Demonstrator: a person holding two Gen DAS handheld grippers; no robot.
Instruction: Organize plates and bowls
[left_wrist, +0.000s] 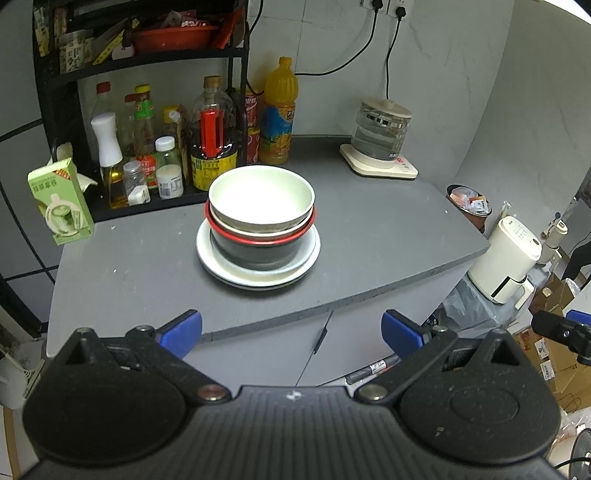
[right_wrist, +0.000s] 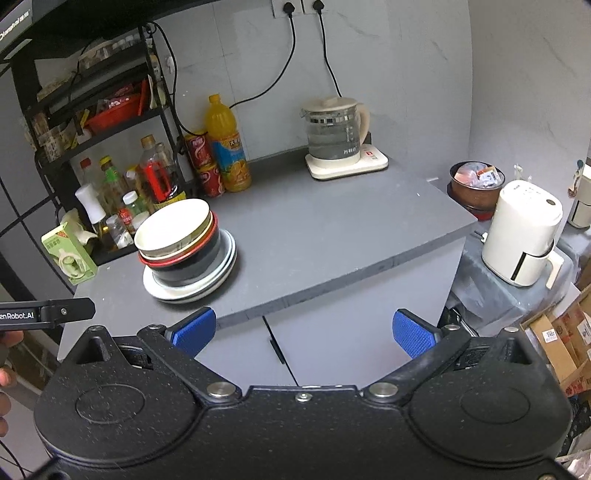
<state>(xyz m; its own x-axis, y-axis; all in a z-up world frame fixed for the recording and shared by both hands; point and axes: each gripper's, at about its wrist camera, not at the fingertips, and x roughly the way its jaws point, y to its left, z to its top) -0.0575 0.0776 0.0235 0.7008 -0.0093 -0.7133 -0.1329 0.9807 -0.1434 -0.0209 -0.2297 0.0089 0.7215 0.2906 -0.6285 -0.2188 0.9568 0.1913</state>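
A cream bowl (left_wrist: 260, 195) sits on top of a stack, nested in another pale bowl and a red-rimmed black bowl (left_wrist: 255, 247), all on stacked white plates (left_wrist: 221, 271) on the grey counter (left_wrist: 369, 240). The stack also shows in the right wrist view (right_wrist: 177, 236), with the plates (right_wrist: 173, 293) under it. My left gripper (left_wrist: 291, 332) is open and empty, in front of the counter edge, short of the stack. My right gripper (right_wrist: 304, 330) is open and empty, in front of the counter edge, right of the stack.
A black rack (left_wrist: 66, 110) with sauce bottles stands behind the stack, with an orange juice bottle (left_wrist: 279, 114) and red cans beside it. A green carton (left_wrist: 61, 201) is at the left. A glass kettle (left_wrist: 382, 134) stands at the back right. A white appliance (right_wrist: 522, 236) sits beyond the counter.
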